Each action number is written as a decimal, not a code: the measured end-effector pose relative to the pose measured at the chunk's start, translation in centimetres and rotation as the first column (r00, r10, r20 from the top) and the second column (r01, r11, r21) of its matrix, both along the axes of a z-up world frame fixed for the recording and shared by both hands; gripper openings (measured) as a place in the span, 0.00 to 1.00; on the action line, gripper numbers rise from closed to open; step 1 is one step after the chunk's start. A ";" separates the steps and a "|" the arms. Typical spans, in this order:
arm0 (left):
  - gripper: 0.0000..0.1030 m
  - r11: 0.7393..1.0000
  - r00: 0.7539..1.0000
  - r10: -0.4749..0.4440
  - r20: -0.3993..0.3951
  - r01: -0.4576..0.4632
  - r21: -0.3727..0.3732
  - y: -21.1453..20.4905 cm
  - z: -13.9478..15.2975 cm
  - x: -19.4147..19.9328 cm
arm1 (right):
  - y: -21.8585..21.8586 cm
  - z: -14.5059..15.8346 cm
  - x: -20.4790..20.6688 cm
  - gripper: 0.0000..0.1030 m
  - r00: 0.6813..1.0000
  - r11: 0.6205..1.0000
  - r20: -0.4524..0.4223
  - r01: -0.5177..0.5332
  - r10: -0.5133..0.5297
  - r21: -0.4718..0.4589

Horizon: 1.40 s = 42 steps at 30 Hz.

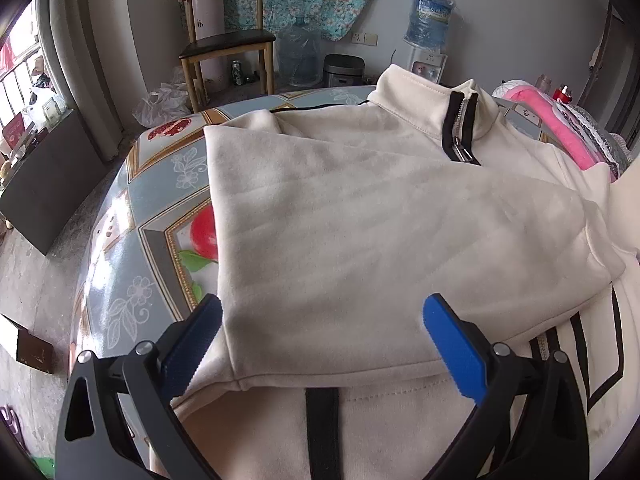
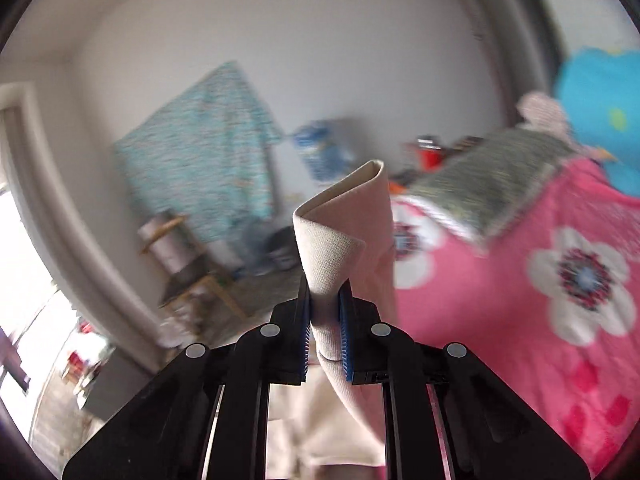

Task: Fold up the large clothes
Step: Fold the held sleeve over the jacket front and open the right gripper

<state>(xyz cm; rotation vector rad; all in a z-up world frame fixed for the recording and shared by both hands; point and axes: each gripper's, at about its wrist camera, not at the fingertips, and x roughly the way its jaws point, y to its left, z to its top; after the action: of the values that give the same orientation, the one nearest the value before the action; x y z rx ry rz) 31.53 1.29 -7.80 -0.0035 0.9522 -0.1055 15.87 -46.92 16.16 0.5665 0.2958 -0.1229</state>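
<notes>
A cream sweatshirt (image 1: 360, 208) is lying spread over the bench (image 1: 160, 232), its stand-up collar with a black-trimmed zipper (image 1: 460, 132) pointing toward the far wall. One side is lying folded across the body, leaving a straight left edge just inside the bench's patterned top and a hem running across in front of the left gripper (image 1: 324, 336). That gripper is hovering over the near hem with its blue jaws spread wide, holding nothing. The right gripper (image 2: 325, 312) is pinching a ribbed cream cuff (image 2: 340, 232) of the sweatshirt between closed jaws, the cuff standing up past the tips in front of a blurred room. No writing on the garment is showing. Bare bench is showing to the left of the garment; a pink floral blanket (image 2: 560, 280) is crowding the right side. Beyond the bench, a wooden chair (image 1: 228, 48) and a water dispenser (image 1: 428, 40) are standing against the wall; its bottle label is too small to read.
</notes>
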 end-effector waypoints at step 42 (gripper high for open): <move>0.50 0.963 0.998 -0.058 0.021 0.062 -0.264 5.9 2.6 1.0 | 11.2 -18.8 4.5 0.64 0.883 0.969 -0.400 -0.231 0.246 0.085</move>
<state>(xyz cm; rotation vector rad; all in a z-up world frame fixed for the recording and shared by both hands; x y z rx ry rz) 32.49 7.20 -5.18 -0.2209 0.9194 -0.2881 20.42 -35.75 -2.68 0.5313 0.7757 0.0050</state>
